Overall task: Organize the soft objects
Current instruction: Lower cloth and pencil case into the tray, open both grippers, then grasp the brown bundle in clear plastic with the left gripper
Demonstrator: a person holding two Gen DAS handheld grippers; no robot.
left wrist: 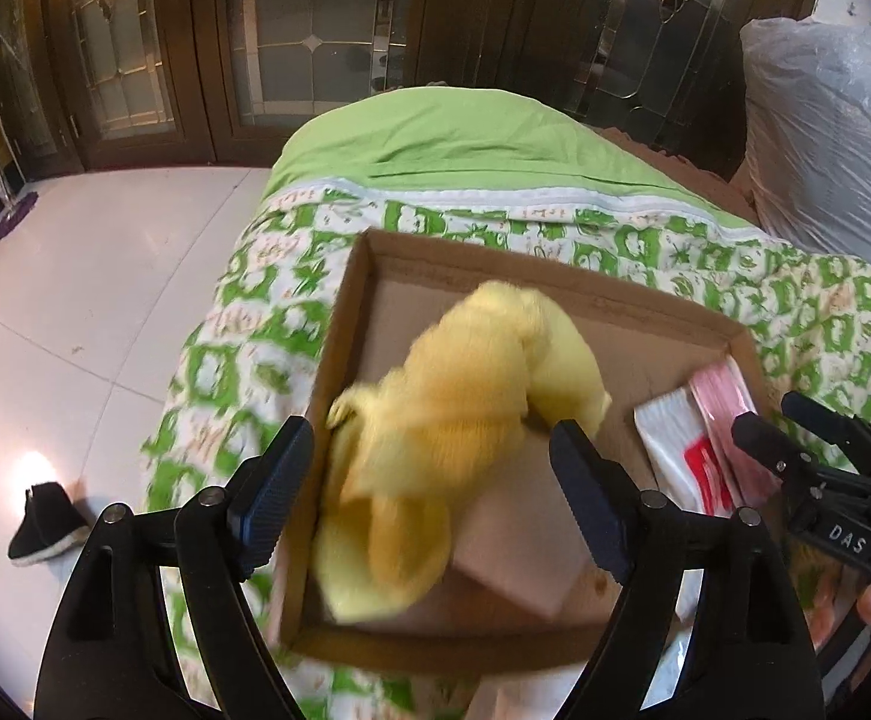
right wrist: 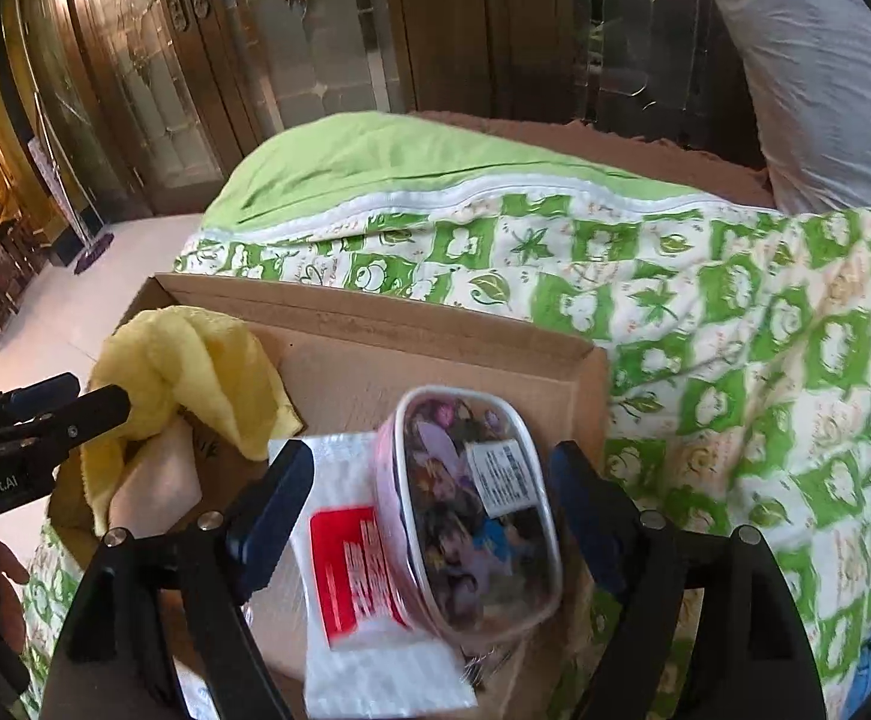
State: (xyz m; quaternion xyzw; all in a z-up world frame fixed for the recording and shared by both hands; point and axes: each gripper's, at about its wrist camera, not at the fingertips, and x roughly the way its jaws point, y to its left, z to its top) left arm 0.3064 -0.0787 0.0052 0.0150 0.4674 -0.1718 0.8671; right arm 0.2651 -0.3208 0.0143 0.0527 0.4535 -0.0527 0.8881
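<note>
A shallow cardboard box [left wrist: 495, 252] [right wrist: 375, 312] lies on the quilt. A crumpled yellow towel [left wrist: 453, 396] [right wrist: 195, 360], blurred, lies in its left half over a pale beige block [left wrist: 525, 540] [right wrist: 159, 480]. My left gripper [left wrist: 432, 480] [right wrist: 75, 402] is open above it, pads apart from the cloth. In the box's right half a white tissue pack with a red label [right wrist: 345, 570] [left wrist: 675, 456] lies under a pink pouch with a cartoon picture [right wrist: 471, 510] [left wrist: 726, 402]. My right gripper [right wrist: 429, 510] [left wrist: 795, 438] straddles the pouch, open, fingers off it.
The green-and-white quilt [left wrist: 243, 324] [right wrist: 735, 360] covers the bed and falls to a white tiled floor [left wrist: 75, 300] on the left. A black shoe [left wrist: 45, 522] lies there. A big clear plastic bag [left wrist: 825, 138] stands at the far right; wood-and-glass doors stand behind.
</note>
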